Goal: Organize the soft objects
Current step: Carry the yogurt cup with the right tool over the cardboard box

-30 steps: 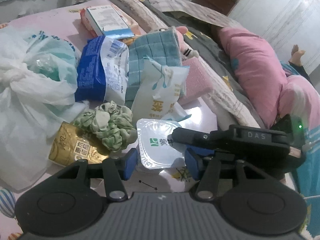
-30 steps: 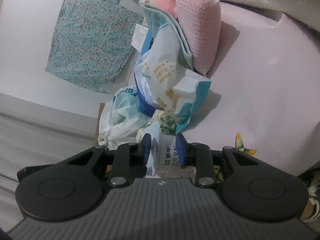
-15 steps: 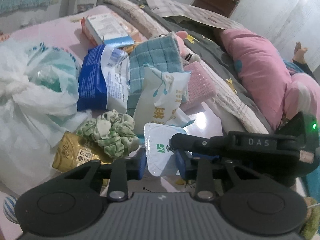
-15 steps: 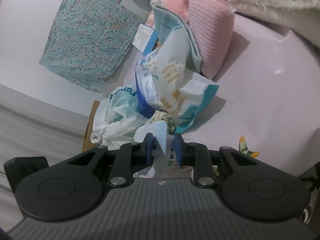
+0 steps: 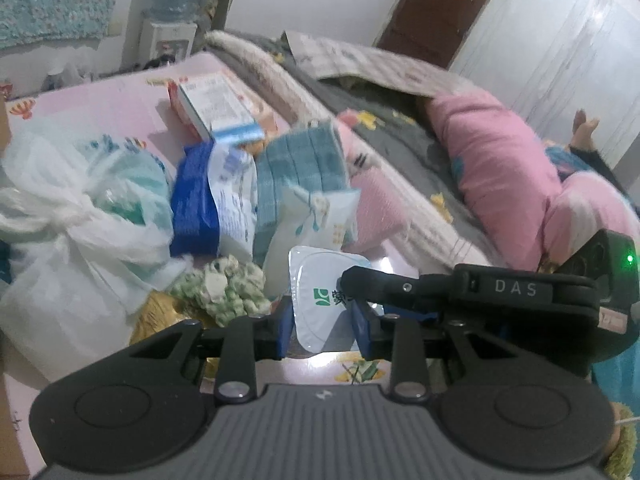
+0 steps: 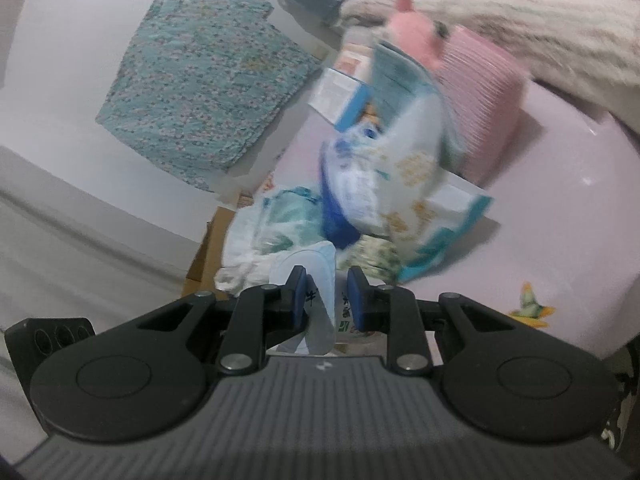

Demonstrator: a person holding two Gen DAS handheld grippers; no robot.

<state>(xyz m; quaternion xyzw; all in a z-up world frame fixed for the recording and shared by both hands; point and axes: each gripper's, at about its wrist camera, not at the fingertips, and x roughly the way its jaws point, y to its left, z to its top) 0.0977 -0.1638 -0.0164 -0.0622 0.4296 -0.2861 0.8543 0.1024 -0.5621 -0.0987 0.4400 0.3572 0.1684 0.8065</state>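
From the left wrist, the white yogurt pouch [image 5: 320, 300] is sitting squarely between the blue pads of the left gripper [image 5: 322, 330], which is closing tight on its lower edge. Just beyond the jaws, a green scrunchie [image 5: 224, 290] is lying to the left, and a tied white plastic bag [image 5: 76, 216] is bulging with pale contents.

From the right wrist, the right gripper [image 6: 327, 296] is pinching the same pouch [image 6: 320, 280], jaws nearly together, the film folding between its pads.
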